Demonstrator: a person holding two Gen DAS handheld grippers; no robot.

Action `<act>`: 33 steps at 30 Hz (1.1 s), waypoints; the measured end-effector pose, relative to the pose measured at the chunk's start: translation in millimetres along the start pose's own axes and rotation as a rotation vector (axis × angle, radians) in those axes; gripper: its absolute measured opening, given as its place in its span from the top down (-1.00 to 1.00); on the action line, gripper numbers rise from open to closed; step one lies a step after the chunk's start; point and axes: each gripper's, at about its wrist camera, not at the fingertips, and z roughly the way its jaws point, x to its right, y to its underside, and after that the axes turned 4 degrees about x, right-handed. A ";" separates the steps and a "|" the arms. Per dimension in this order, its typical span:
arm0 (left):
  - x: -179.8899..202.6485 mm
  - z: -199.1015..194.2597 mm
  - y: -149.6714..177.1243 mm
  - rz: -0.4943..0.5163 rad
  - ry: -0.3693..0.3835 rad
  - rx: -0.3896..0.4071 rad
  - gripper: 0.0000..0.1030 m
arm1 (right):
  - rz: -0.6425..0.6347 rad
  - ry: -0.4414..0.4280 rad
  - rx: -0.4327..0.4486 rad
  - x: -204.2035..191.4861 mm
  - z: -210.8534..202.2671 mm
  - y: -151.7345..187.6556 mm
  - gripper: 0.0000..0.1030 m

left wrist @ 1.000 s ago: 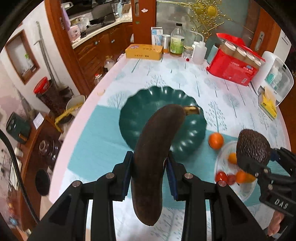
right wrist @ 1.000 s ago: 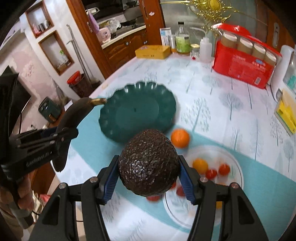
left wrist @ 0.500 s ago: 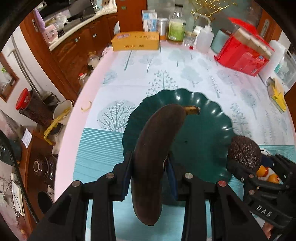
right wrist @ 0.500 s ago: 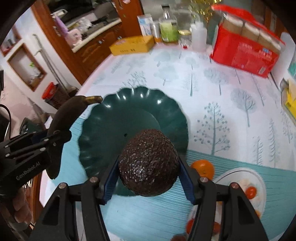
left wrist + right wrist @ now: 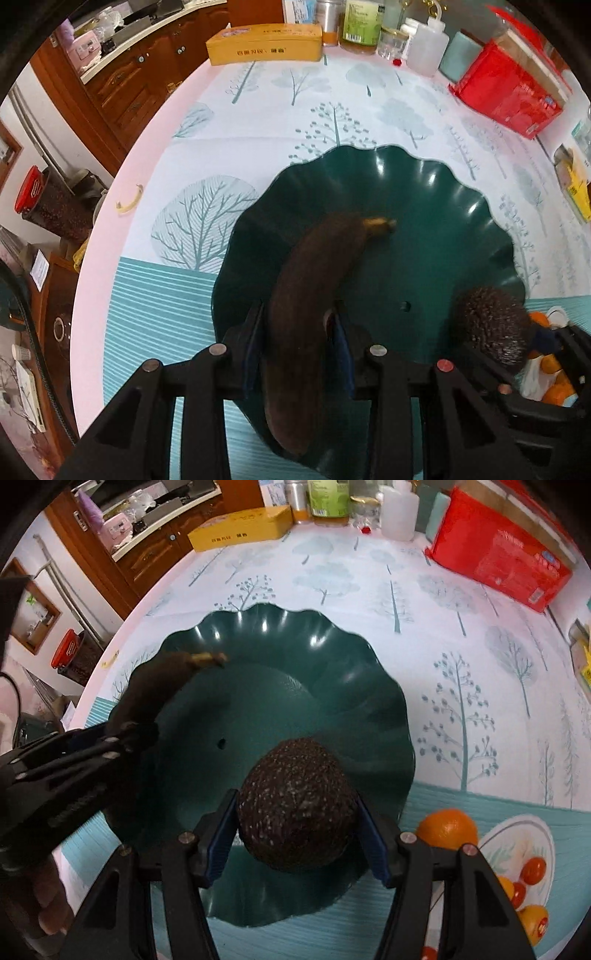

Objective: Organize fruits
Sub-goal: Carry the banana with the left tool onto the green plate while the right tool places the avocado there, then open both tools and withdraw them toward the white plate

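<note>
My left gripper (image 5: 297,343) is shut on a dark brown overripe banana (image 5: 310,295), held over the near left part of the scalloped dark green plate (image 5: 443,221). My right gripper (image 5: 295,823) is shut on a dark, bumpy avocado (image 5: 295,805), held over the plate's (image 5: 280,635) near right part. The avocado (image 5: 491,325) shows at the right of the left wrist view. The banana (image 5: 159,686) and left gripper show at the left of the right wrist view. I cannot tell whether either fruit touches the plate.
An orange (image 5: 447,829) and a clear plate (image 5: 517,849) of small tomatoes and oranges lie right of the green plate. A yellow box (image 5: 264,44), bottles (image 5: 360,22) and a red package (image 5: 509,88) stand along the table's far edge. The table's left edge drops off.
Both grippers have moved forward and down over the green plate, each still holding its fruit. The plate now fills much more of both views.
</note>
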 end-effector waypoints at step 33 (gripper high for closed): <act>18.6 -142.7 59.2 0.039 0.007 0.167 -0.87 | 0.029 -0.076 0.193 9.4 -124.1 69.5 -0.26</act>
